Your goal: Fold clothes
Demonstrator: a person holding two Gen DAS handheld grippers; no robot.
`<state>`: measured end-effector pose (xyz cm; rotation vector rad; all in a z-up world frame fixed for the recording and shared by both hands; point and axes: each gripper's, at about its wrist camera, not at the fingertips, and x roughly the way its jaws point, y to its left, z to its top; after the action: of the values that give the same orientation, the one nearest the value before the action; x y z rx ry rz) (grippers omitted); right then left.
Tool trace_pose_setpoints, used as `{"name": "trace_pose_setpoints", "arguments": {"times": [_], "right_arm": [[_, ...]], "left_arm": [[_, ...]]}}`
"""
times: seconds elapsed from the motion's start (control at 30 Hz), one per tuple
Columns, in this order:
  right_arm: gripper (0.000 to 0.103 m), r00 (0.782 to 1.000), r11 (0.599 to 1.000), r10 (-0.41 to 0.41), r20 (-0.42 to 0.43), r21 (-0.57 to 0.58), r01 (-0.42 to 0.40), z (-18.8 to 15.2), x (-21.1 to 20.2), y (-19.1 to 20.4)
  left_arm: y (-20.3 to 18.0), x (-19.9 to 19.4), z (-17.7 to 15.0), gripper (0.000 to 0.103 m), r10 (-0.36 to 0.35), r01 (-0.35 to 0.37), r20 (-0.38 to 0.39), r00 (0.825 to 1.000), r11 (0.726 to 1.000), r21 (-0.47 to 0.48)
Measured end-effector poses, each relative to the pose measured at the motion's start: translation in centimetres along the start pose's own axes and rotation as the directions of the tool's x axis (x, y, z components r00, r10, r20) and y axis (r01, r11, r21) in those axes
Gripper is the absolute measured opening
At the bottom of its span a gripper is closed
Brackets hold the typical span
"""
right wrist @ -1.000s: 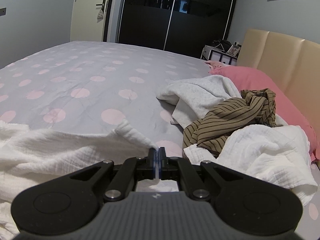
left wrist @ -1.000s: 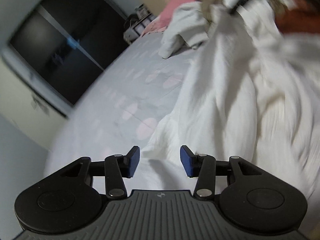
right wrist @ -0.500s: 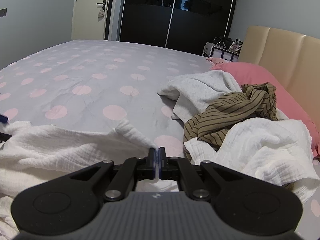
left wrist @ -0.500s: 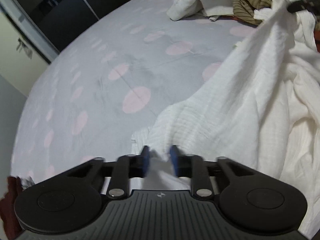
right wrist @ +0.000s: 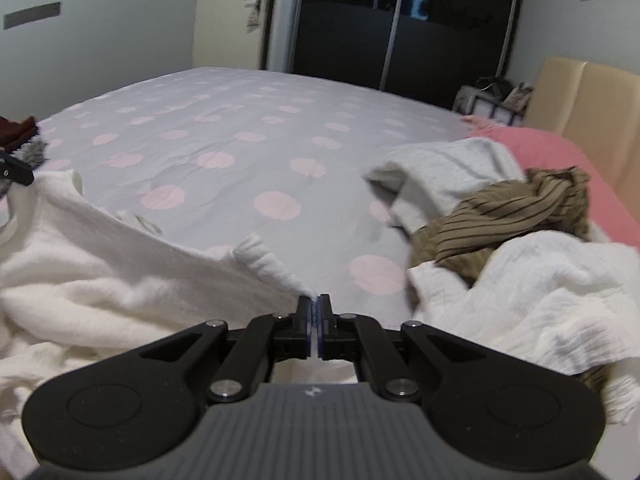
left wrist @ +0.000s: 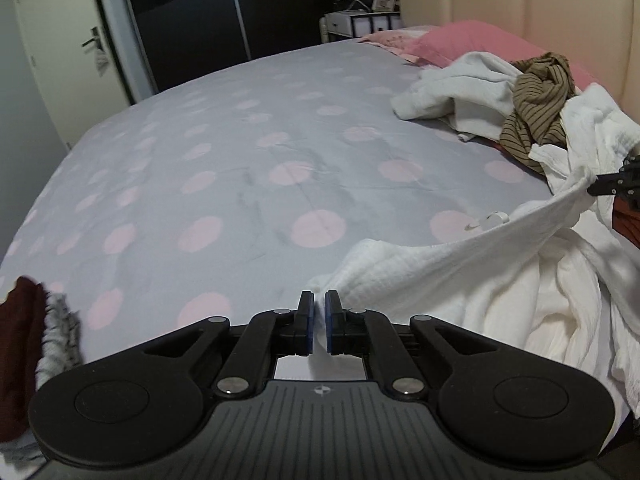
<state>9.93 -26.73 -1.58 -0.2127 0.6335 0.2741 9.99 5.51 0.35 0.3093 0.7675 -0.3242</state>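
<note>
A white crinkled garment (left wrist: 460,280) lies at the near edge of the polka-dot bed (left wrist: 240,160), its top edge stretched between both grippers. My left gripper (left wrist: 318,312) has one corner of the cloth between its blue pads, and its jaws are closing on it. My right gripper (right wrist: 318,312) is shut on the other end of the same edge of the garment (right wrist: 100,280). The right gripper (left wrist: 596,189) shows at the right edge of the left wrist view, and the left gripper (right wrist: 24,176) at the left edge of the right wrist view.
A pile near the headboard (left wrist: 520,8) holds a pale sweater (left wrist: 452,84), a brown striped top (left wrist: 536,112) and another white cloth (right wrist: 540,292). A pink pillow (left wrist: 460,38) lies behind it. A dark red and grey garment (left wrist: 24,344) sits at the left.
My left gripper closed on the garment's corner, rolled level and lifted away, drawing the edge taut. The right gripper stayed shut on its end and hardly moved.
</note>
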Motion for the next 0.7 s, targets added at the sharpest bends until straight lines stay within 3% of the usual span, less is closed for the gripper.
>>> {"name": "trace_pose_setpoints", "arguments": {"times": [0.13, 0.27, 0.33, 0.57, 0.67, 0.7], "right_arm": [[0.004, 0.998, 0.997, 0.057, -0.015, -0.049, -0.058, 0.1, 0.0, 1.4], [0.008, 0.994, 0.988, 0.102, -0.024, -0.114, -0.104, 0.2, 0.7, 3.1], [0.008, 0.995, 0.986, 0.089, -0.048, -0.134, -0.095, 0.1, 1.3, 3.5], [0.009, 0.995, 0.986, 0.080, -0.060, -0.139, -0.088, 0.0, 1.3, 3.6], [0.035, 0.995, 0.986, 0.074, -0.062, -0.145, -0.082, -0.2, 1.3, 3.8], [0.039, 0.995, 0.985, 0.077, -0.061, -0.147, -0.086, -0.1, 1.4, 3.9]], "left_arm": [[1.3, -0.7, -1.5, 0.003, 0.033, -0.034, -0.026, 0.999, 0.999, -0.023], [2.0, 0.6, -3.2, 0.000, 0.111, -0.114, -0.121, 0.986, 0.993, -0.014], [2.5, 1.1, -3.9, 0.000, 0.104, -0.111, -0.148, 0.983, 0.993, -0.041], [1.8, -0.4, -3.6, 0.000, 0.057, -0.058, -0.031, 0.998, 0.998, -0.010], [1.2, -0.1, -3.0, 0.012, 0.038, -0.038, -0.010, 0.999, 0.999, 0.022], [1.0, 0.1, -2.8, 0.020, 0.033, -0.033, -0.007, 0.999, 0.999, 0.034]]}}
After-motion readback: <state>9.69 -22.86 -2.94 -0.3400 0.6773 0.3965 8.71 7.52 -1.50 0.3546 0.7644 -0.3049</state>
